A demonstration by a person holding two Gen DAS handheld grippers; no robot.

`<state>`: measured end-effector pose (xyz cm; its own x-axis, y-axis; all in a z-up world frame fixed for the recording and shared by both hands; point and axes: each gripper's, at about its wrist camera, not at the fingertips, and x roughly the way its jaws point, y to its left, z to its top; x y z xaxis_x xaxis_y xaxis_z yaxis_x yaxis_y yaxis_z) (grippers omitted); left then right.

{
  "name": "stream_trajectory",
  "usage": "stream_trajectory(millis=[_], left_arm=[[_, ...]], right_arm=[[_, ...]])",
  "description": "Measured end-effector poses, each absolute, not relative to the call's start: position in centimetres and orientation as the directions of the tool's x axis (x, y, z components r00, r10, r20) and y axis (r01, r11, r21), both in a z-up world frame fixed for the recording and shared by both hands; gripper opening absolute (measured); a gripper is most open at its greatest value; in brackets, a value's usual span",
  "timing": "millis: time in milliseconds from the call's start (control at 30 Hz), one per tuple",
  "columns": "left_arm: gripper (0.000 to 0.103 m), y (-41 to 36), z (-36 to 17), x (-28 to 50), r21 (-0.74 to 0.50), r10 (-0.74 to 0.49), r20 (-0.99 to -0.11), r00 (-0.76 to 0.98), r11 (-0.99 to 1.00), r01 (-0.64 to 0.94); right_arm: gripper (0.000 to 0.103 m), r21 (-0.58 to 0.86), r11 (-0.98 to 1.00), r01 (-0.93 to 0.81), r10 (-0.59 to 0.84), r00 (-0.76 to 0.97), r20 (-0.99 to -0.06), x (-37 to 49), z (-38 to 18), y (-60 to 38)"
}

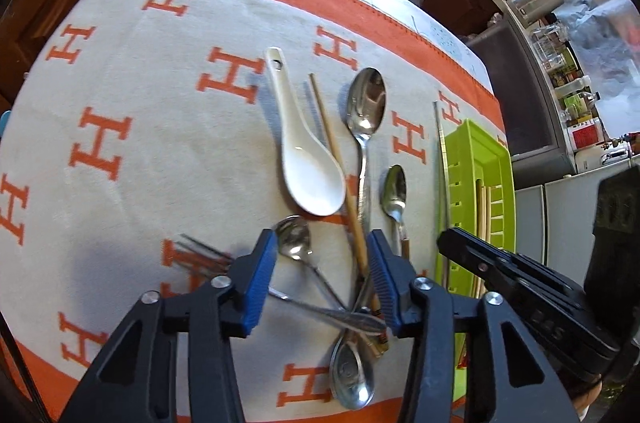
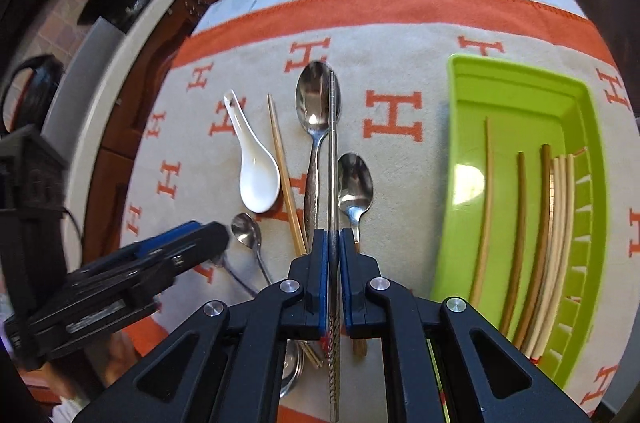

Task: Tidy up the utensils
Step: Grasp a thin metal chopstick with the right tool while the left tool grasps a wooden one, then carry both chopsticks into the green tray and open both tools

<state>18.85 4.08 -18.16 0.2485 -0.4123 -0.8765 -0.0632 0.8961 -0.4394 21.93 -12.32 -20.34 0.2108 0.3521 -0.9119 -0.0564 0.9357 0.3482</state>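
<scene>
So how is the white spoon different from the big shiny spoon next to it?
The white spoon is matte white with a short, wide handle that has a hole at its end; the big shiny spoon is mirror-like metal with a long thin handle. The white spoon's bowl lies toward the camera, the shiny spoon's bowl away from it. Both lie bowl-up on the cloth, outside the green tray.

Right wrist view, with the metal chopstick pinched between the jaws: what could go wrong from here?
1. The right gripper holds the long silver metal chopstick near one end, so it might pivot or slip before reaching the lime-green plastic tray.
2. The left gripper hangs open over a tangle of crossed steel spoons and a bamboo chopstick; closing there may grab several or drag the white ceramic soup spoon.
</scene>
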Motion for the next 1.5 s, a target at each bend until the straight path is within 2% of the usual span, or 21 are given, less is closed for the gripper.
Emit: stream_trajectory(millis=[167, 333, 467, 567, 700, 833, 1067, 1500], left_arm=[[0.03, 1.9, -19.5, 20.2, -0.444, -0.423, -0.885, 0.193, 0.892, -0.082], [0.028, 0.0, -20.3, 21.1, -0.418, -0.398, -0.899, 0.182, 0.904, -0.086], [0.018, -1.2, -21.1, 21.6, -0.397, -0.379, -0.911, 0.164, 0.913, -0.093], [0.016, -1.5, -21.8, 21.8, -0.38, -0.363, -0.919, 0.153, 0.919, -0.104], [0.007, -1.9, -21.9, 22.0, -0.365, -0.344, -0.922, 0.176, 0.925, -0.107], [0.006, -1.4, -22.0, 21.8, -0.394, -0.367, -0.909, 0.196, 0.91, -0.126], [0.004, -1.4, -22.1, 20.8, -0.514, -0.487, -0.853, 0.191, 0.847, -0.135], [0.004, -3.2, -18.0, 19.0, -0.578, -0.555, -0.798, 0.235, 0.815, -0.035]], right_arm=[[0.005, 0.408, 0.913, -0.023, 0.4, 0.254, -0.881, 21.0, -18.2, -15.0], [0.005, 0.428, 0.904, -0.016, 0.417, 0.263, -0.87, 19.8, -17.5, -16.6], [0.005, 0.446, 0.895, -0.008, 0.431, 0.272, -0.861, 19.0, -17.5, -17.4], [0.005, 0.454, 0.891, -0.003, 0.438, 0.275, -0.856, 18.7, -17.8, -17.7], [0.005, 0.464, 0.886, 0.005, 0.444, 0.279, -0.851, 18.5, -18.0, -18.2], [0.005, 0.474, 0.88, 0.017, 0.451, 0.279, -0.848, 18.4, -18.4, -18.7], [0.005, 0.503, 0.864, 0.031, 0.475, 0.285, -0.833, 17.8, -18.9, -19.5], [0.005, 0.552, 0.832, 0.054, 0.507, 0.329, -0.797, 16.3, -18.1, -21.7]])
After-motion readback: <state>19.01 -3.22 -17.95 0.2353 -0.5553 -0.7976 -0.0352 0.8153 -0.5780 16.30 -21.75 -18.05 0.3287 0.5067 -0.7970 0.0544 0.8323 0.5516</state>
